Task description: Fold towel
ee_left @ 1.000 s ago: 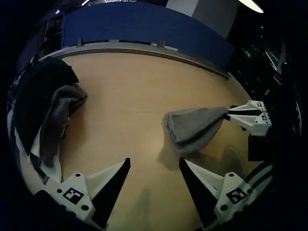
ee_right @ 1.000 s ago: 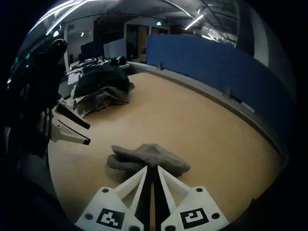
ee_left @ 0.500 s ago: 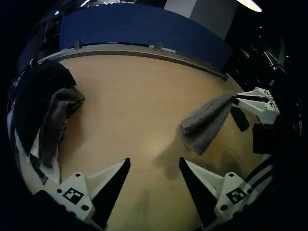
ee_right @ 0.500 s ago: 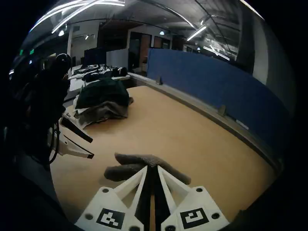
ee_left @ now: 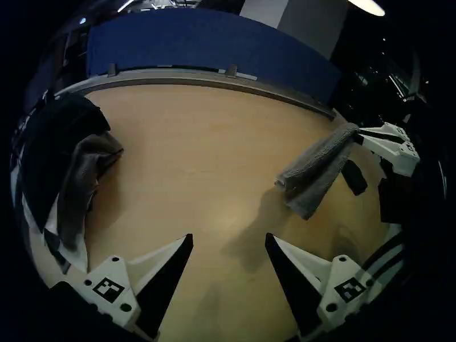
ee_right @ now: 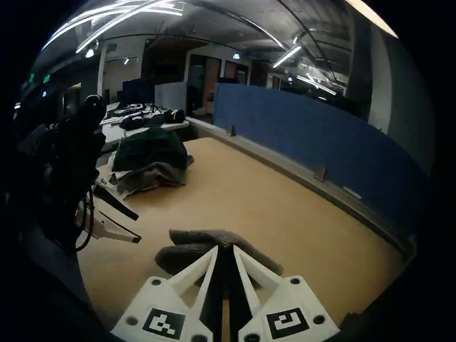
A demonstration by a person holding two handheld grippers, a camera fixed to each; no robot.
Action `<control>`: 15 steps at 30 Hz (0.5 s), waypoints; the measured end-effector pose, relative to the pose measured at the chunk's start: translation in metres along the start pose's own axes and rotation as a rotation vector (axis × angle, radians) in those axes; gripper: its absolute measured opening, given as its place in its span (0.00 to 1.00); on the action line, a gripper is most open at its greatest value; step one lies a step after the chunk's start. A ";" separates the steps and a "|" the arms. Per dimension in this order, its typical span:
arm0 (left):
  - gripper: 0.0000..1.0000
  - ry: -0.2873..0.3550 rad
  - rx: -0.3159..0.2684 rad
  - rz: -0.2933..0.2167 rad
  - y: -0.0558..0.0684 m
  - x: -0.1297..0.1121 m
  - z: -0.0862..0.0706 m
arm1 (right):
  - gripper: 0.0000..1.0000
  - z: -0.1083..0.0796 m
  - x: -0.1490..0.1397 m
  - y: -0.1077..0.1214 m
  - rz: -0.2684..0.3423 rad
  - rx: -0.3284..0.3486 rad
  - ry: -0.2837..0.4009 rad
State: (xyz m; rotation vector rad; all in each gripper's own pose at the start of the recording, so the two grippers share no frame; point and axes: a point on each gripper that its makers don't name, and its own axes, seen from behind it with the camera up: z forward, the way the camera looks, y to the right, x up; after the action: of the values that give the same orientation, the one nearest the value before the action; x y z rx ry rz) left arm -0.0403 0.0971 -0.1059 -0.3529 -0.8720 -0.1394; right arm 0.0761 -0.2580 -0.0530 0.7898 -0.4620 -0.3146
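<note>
Right gripper (ee_right: 226,249) clenched on one edge of the grey towel (ee_left: 312,169); the rest hangs below its fingertips, apparently clear of the table (ee_left: 188,148). Left gripper (ee_left: 228,238) released, fingers spread, towel ahead to its right. Cloth pile (ee_left: 68,165) far left.

A pale wooden bench (ee_right: 273,194) is edged at 2 o'clock by a blue partition (ee_right: 319,131), strip lights (ee_right: 288,55) glow at 12, and dim office desks (ee_right: 139,108) stand at 10.
</note>
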 end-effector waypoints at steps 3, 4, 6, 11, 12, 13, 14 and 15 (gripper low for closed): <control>0.94 0.001 0.000 0.005 0.001 0.001 0.000 | 0.03 -0.004 0.000 0.004 0.003 -0.007 0.005; 0.94 0.002 0.000 0.006 0.002 0.001 0.000 | 0.03 -0.006 0.000 0.005 0.005 -0.010 0.006; 0.94 0.003 0.000 0.008 0.003 0.003 -0.001 | 0.03 -0.009 0.000 0.009 0.008 -0.018 0.008; 0.94 0.005 -0.002 0.013 0.006 0.006 0.000 | 0.03 -0.020 -0.004 0.024 0.016 -0.047 0.009; 0.94 0.005 -0.002 0.014 0.007 0.007 0.000 | 0.03 -0.023 -0.005 0.028 0.018 -0.055 0.008; 0.94 0.005 -0.002 0.015 0.007 0.007 0.001 | 0.03 -0.026 -0.006 0.032 0.020 -0.063 0.007; 0.94 0.005 -0.003 0.016 0.008 0.007 0.001 | 0.03 -0.029 -0.008 0.037 0.023 -0.072 0.006; 0.94 0.004 -0.003 0.017 0.009 0.007 0.002 | 0.03 -0.032 -0.009 0.042 0.025 -0.080 0.005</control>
State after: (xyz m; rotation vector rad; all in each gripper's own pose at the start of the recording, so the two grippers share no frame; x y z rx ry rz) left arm -0.0347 0.1063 -0.1016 -0.3623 -0.8649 -0.1254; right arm 0.0888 -0.2067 -0.0439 0.7060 -0.4519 -0.3057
